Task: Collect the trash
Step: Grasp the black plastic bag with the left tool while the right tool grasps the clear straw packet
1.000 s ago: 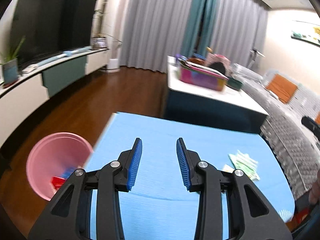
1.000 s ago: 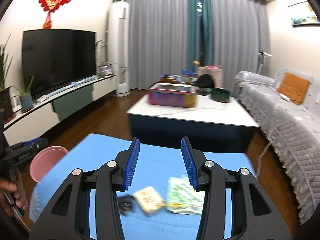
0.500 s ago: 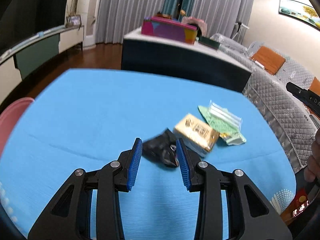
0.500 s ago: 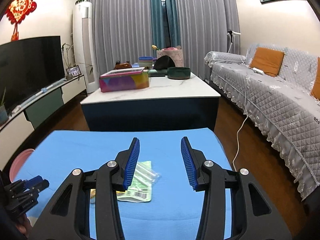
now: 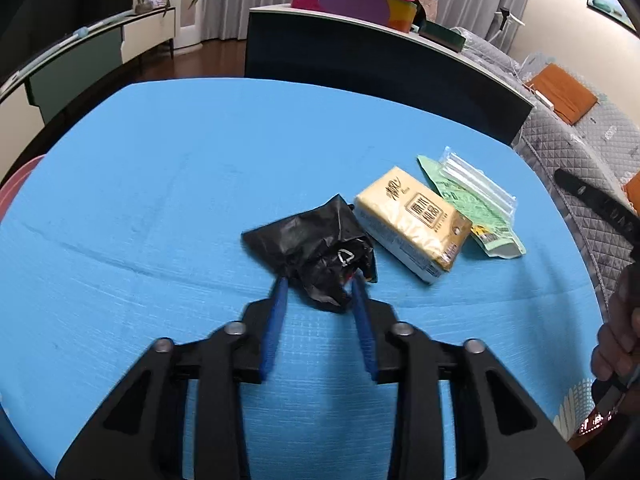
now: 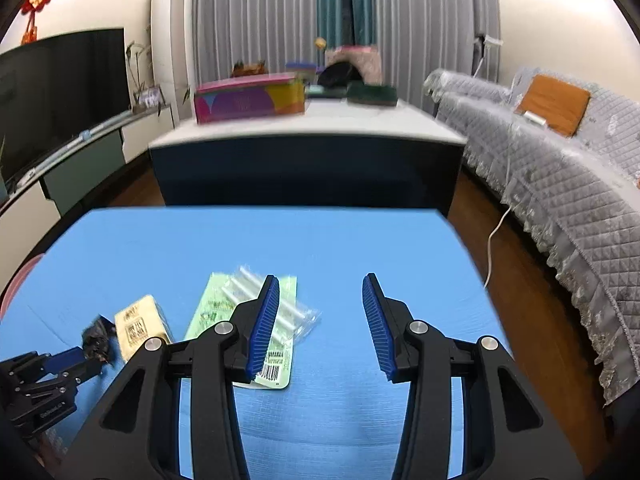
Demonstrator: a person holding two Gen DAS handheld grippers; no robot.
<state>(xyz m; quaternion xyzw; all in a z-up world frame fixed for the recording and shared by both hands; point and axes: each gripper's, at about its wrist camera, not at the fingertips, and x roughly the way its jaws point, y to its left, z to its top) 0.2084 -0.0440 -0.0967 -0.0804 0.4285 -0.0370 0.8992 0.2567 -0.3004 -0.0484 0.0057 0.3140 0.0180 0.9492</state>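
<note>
the blue table [image 5: 160, 184] is the biggest thing here, and three bits of trash lie on it in a row. i count one green packet [image 6: 244, 320], with a clear plastic sleeve on top of it, one yellow tissue pack [image 5: 412, 222] and one crumpled black bag [image 5: 312, 244]. a bit of one pink bin [image 5: 14, 184] shows past the table's left edge.

my left gripper [image 5: 318, 280] is the near one for the black bag. the bag lies right in front of it, and its near end sits between my two blue fingers. they are spread apart and i think they are not squeezing yet. the bag's long side runs left to right, across my fingers, so i guess a straight pinch would catch it.

my right gripper [image 6: 320, 312] is wide apart too and holds nothing. it hangs over the table with its left finger above the green packet. the yellow pack touches the black bag, so i might bump it.
</note>
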